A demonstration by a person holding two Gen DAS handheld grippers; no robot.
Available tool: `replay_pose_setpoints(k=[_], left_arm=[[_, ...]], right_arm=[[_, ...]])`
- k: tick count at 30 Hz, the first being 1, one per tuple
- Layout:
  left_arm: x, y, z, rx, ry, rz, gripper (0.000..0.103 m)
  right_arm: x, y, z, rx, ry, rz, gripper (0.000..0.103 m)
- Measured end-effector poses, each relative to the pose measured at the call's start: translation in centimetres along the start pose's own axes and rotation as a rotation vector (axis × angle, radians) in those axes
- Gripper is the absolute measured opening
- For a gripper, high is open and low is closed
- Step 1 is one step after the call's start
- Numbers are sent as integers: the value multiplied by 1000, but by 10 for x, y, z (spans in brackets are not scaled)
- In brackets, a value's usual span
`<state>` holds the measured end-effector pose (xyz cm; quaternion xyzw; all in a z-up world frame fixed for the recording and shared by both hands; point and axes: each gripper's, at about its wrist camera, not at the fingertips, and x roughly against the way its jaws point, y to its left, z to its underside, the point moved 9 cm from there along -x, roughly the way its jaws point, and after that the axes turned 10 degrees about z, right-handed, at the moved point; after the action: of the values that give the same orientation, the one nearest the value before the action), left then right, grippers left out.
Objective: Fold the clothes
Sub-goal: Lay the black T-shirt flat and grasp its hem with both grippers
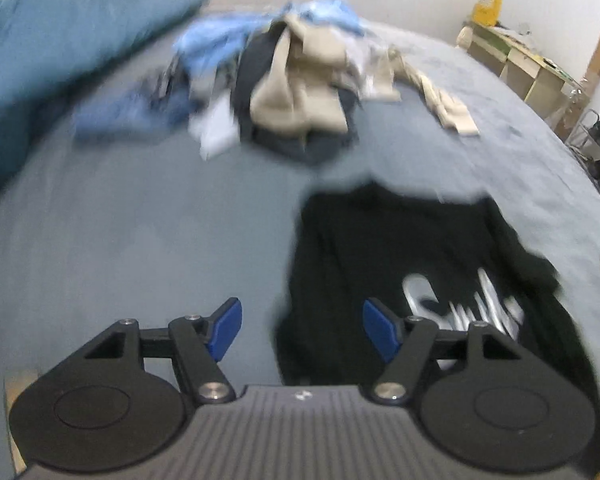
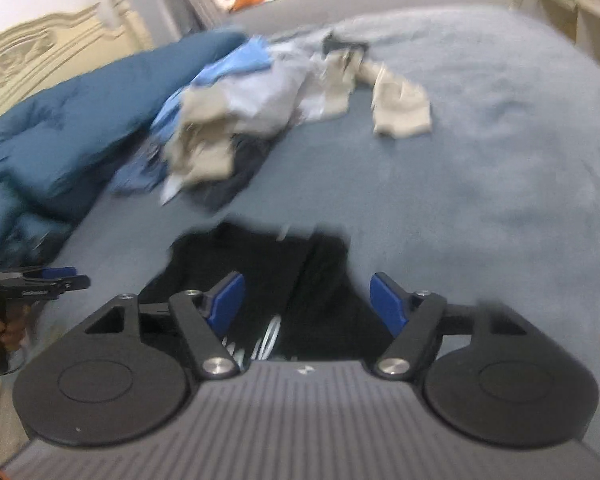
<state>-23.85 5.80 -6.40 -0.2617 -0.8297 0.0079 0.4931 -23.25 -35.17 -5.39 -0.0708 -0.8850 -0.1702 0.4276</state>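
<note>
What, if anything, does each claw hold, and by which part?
Nothing. The left claw and the right claw both stand open over the black shirt, gripping no part of it.

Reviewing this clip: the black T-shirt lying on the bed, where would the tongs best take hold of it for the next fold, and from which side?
Probably at the black T-shirt's far edge, one tong at each far corner, coming down from above. It lies flat on the grey bedspread with the white print near, so that edge can be pulled back over. Both left tongs and right tongs stand open and empty.
</note>
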Motion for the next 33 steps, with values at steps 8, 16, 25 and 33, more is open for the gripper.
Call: replay_pose_setpoints(k=[8,16,25,33], left_arm=[[23,-51,194,226,239,97,53],[-3,-60,253,246,273,84,45],[3,-70,277,204,323,98,6],[23,-60,267,159,308,59,33]], right_arm=[[44,-33,196,-114,366,37,70],[32,-57,241,-143,326,128,70],[22,-62,295,-172,457,102,55],[44,-72,293,-206,408,142,56]])
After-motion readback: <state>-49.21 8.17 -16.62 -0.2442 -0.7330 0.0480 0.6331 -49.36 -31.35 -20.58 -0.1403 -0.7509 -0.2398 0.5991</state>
